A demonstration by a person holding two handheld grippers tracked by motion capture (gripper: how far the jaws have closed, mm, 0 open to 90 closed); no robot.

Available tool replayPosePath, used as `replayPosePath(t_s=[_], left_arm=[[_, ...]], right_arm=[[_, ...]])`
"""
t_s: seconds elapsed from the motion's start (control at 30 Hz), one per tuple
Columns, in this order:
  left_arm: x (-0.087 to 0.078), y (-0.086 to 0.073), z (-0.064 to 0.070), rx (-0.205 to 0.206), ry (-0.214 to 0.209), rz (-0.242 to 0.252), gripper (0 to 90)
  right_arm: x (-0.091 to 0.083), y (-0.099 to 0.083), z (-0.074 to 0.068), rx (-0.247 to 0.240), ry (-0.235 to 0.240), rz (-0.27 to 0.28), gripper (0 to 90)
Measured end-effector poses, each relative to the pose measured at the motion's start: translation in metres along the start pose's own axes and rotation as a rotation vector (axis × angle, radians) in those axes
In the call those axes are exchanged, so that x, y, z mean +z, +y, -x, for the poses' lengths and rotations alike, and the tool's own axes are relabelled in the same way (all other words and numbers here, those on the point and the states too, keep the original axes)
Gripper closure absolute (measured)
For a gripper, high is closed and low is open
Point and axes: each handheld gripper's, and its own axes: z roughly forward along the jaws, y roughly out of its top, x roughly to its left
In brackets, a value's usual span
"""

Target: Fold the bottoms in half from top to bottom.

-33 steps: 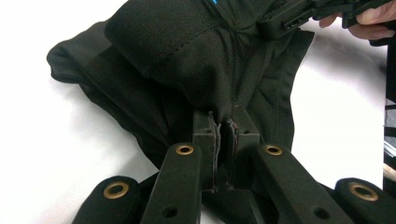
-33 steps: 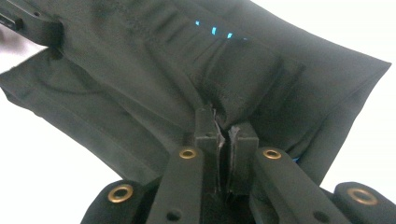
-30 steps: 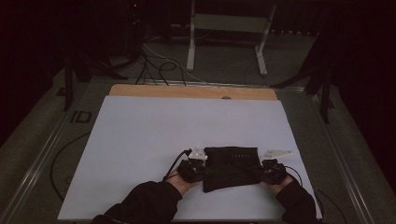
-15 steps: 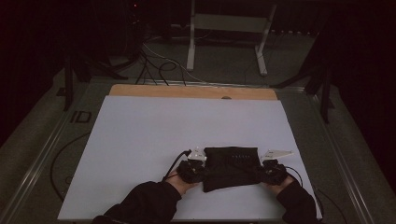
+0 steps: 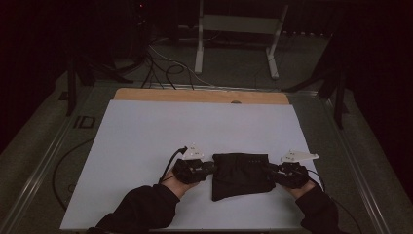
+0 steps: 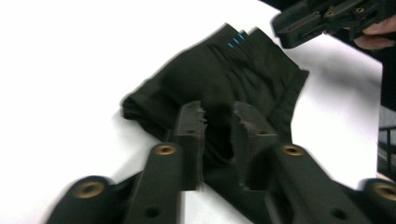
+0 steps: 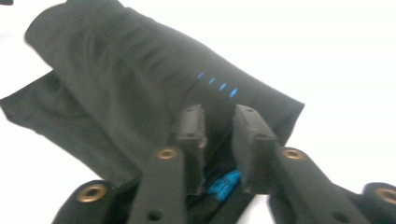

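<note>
Little has been shifted over the past second: the folded black garment point(image 5: 241, 174) is still held at the near edge of the white table point(image 5: 146, 131), with the left gripper point(image 5: 208, 168) at its nine o'clock side and the right gripper point(image 5: 271, 169) at its three o'clock side. From the high view the jaws are seen merely as dark shapes against the cloth. In the left gripper view, the left gripper point(image 6: 219, 122) is shown with its jaws narrowly parted and a ridge of the garment point(image 6: 224, 70) bunched between them; the right gripper point(image 6: 299, 25) is seen at one o'clock, beyond the cloth. In the right gripper view, the right gripper point(image 7: 218, 122) is likewise closed to a narrow gap on a fold, with a blue label glimpsed between its jaws and a row of small blue marks point(image 7: 217, 84) stitched at twelve o'clock on the garment point(image 7: 130, 88).
</note>
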Motion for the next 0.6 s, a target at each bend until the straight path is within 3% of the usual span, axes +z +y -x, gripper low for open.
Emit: replayPosePath(t_s=[0.2,0.4,0.6], left_arm=[[0.006,0.004,-0.014,-0.025,0.031,-0.021,88.8],[0.019,0.005,-0.020,-0.004,0.042,-0.066,89.9],[0.029,0.009,-0.026,-0.005,0.049,-0.063,90.0]], right_arm=[[0.000,0.018,0.009,-0.037,-0.039,0.017,89.8],[0.015,0.031,0.024,-0.061,-0.055,-0.003,90.0],[0.035,0.032,0.035,-0.052,-0.050,-0.046,90.0]])
